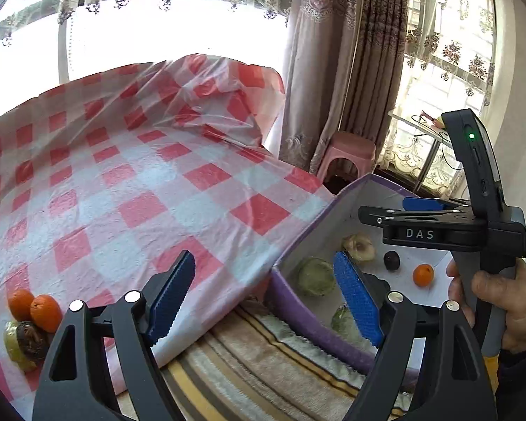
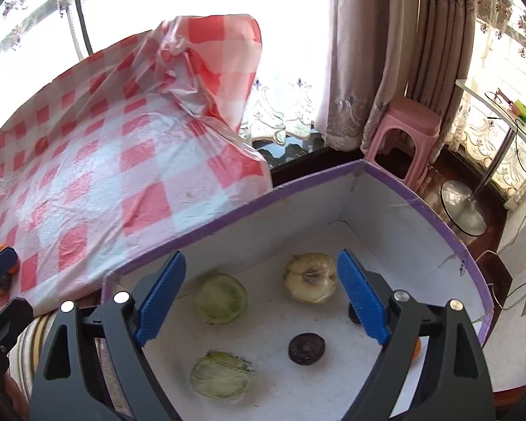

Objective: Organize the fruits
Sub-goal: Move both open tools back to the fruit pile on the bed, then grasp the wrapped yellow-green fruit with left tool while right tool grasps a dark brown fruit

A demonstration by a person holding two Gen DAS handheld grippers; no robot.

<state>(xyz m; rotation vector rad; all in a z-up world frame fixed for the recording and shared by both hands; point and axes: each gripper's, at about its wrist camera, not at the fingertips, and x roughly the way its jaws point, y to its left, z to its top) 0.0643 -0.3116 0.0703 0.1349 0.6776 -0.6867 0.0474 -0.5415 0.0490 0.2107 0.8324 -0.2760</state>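
Observation:
A purple box with white inside (image 2: pixel 396 210) (image 1: pixel 298 319) holds two green fruits (image 2: pixel 221 298) (image 2: pixel 220 374), a pale yellow fruit (image 2: pixel 310 278), a dark fruit (image 2: pixel 306 348) and a small orange (image 1: pixel 423 275). My right gripper (image 2: pixel 263 301) hangs open and empty above the box; it also shows in the left wrist view (image 1: pixel 420 210). My left gripper (image 1: pixel 266 301) is open and empty over the table's edge beside the box. Two oranges (image 1: pixel 45 312), a dark fruit (image 1: pixel 31 340) and a yellowish fruit (image 1: pixel 12 345) lie together on the checked cloth at the left.
The red-and-white checked cloth (image 1: pixel 140 175) covers the table, bunched up at the far end. A striped towel (image 1: pixel 263 361) lies below the box. A pink stool (image 2: pixel 403 140), curtains and a glass side table (image 2: pixel 491 105) stand beyond.

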